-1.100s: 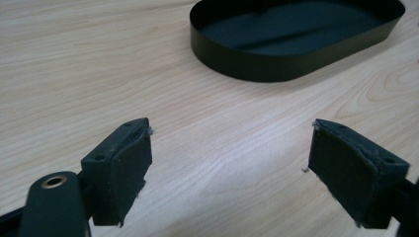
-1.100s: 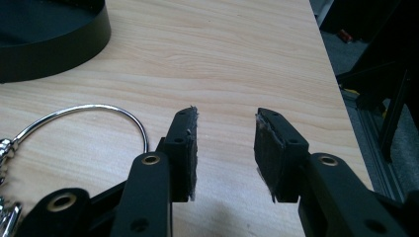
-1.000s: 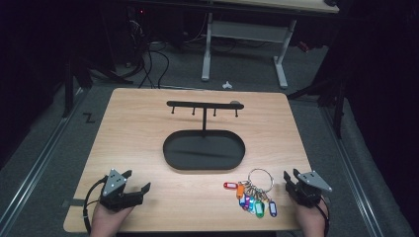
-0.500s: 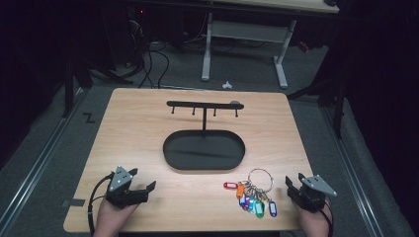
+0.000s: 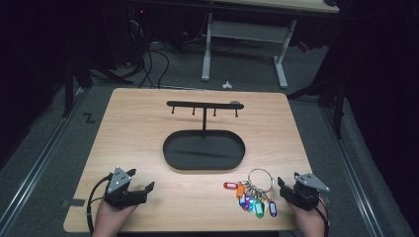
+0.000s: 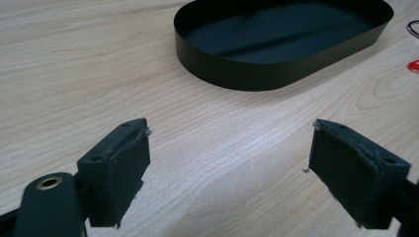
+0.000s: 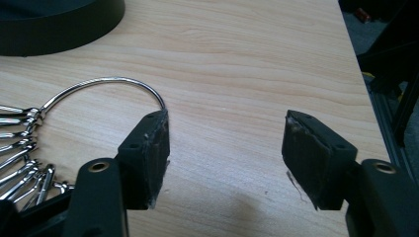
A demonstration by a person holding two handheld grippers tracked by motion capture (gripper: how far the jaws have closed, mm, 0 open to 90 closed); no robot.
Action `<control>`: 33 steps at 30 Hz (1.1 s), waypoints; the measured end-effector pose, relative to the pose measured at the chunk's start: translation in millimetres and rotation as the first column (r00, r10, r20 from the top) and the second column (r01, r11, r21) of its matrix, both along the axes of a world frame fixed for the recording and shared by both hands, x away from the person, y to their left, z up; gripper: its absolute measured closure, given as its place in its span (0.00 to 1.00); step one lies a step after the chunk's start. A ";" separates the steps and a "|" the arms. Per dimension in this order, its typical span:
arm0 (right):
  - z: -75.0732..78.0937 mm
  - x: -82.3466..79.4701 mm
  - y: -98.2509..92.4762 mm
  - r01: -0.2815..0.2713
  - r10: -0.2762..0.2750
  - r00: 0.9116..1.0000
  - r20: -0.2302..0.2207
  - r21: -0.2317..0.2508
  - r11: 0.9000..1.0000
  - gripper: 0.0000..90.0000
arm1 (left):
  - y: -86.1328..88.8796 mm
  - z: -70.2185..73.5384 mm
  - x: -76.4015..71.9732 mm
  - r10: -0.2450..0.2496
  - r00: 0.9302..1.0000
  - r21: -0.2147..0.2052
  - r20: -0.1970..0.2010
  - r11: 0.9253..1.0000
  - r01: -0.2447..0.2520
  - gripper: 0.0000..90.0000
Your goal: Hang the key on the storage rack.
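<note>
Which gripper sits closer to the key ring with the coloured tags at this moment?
The right gripper. It rests just right of the key ring, jaws open, with the ring's wire beside one jaw. The left gripper is across the table near its front left corner, also open.

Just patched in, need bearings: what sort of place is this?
Probably a lab or workshop recording bay: a wooden table in a dark room, cables on the floor, an adjustable desk frame behind, and a staged key stand.
</note>
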State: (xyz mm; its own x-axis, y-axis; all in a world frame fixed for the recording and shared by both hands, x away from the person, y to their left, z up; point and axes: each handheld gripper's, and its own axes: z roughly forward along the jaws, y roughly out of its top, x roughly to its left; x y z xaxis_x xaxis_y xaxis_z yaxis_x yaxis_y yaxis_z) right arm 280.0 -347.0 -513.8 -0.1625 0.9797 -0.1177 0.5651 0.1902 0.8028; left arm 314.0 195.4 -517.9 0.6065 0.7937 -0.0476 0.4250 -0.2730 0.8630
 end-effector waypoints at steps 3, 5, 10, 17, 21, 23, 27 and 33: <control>2.2 -0.4 3.0 -0.013 0.013 1.000 0.005 -0.003 1.000 0.37 | -0.6 -0.4 0.2 -0.002 1.000 0.001 0.001 1.000 0.002 0.18; 5.2 -0.9 5.5 -0.019 0.019 1.000 0.024 -0.002 1.000 0.36 | 0.2 -0.4 0.6 0.003 1.000 0.002 -0.001 1.000 -0.003 0.18; 8.8 -2.0 11.8 -0.053 0.053 0.999 0.009 0.009 0.999 0.39 | 0.1 0.1 1.3 0.005 1.000 0.000 -0.002 1.000 -0.005 0.18; 7.6 -5.6 29.0 -0.156 0.158 0.985 -0.071 0.024 0.987 0.39 | -7.5 -1.1 6.3 -0.027 1.000 0.001 -0.008 1.000 0.027 0.17; 15.0 -2.0 41.0 -0.208 0.204 0.969 -0.139 -0.015 0.978 0.47 | -7.3 -1.6 6.5 -0.045 0.999 -0.003 -0.011 0.999 0.045 0.17; 16.3 -0.9 41.9 -0.216 0.210 0.966 -0.150 -0.021 0.976 0.47 | -5.9 -0.5 5.6 -0.046 0.999 -0.012 -0.008 0.999 0.046 0.17; 23.9 7.3 46.5 -0.252 0.231 0.944 -0.234 -0.064 0.966 0.47 | -3.8 1.0 4.0 -0.046 0.999 -0.020 -0.005 0.999 0.046 0.17; 38.1 19.0 48.7 -0.351 0.268 0.888 -0.374 -0.174 0.920 0.47 | -2.2 1.1 3.8 -0.045 0.999 -0.029 -0.007 0.999 0.045 0.18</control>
